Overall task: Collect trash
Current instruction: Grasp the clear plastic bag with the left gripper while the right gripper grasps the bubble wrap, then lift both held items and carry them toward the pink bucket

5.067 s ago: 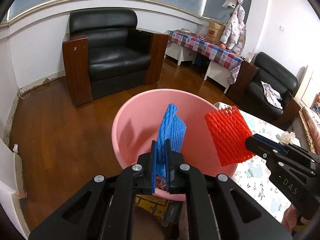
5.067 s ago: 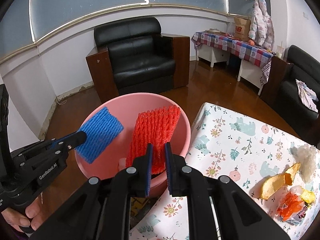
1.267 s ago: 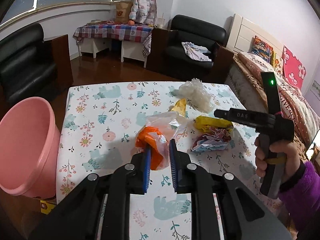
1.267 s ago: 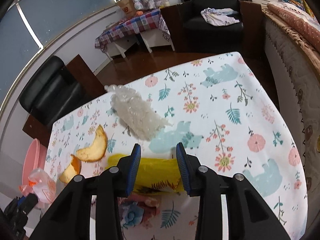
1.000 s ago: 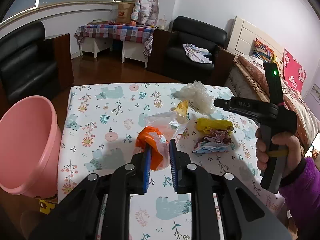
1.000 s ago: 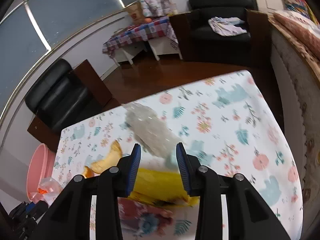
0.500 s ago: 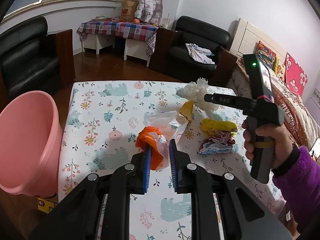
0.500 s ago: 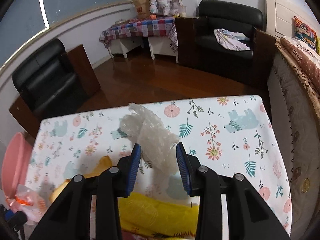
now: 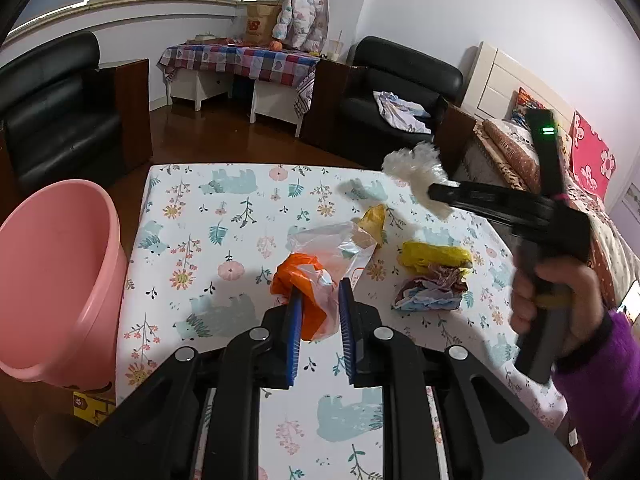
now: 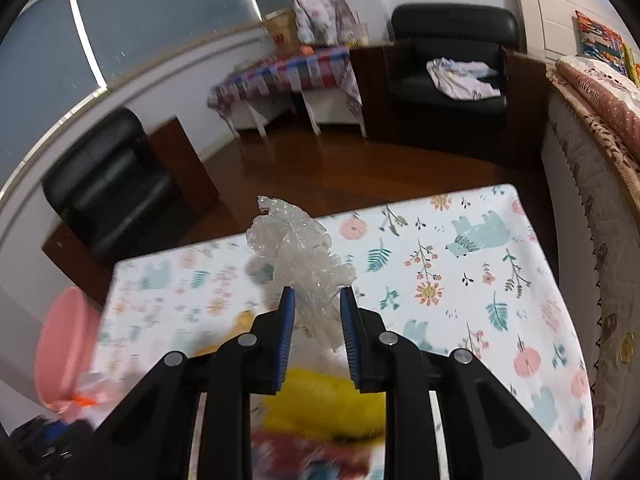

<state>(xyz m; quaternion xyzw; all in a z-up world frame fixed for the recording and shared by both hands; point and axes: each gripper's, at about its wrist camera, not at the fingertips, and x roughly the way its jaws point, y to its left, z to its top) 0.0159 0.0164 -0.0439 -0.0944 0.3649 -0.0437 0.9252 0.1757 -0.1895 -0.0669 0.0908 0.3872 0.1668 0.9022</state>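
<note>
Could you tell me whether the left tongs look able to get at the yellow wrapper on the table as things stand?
Probably not yet: the left tongs are already closed on the orange-and-clear plastic bag. The path to the yellow wrapper, off to their right, looks free once the bag is dropped.

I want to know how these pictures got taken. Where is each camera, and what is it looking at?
Left wrist: sits on the left gripper, looking down its fingers at the clear bag with orange trash on the flowery table; a hand in a purple sleeve shows.
Right wrist: sits on the right gripper, looking at crinkly clear wrap between its fingers; no hand shows.
Both show the table, pink bucket and yellow wrapper.
</note>
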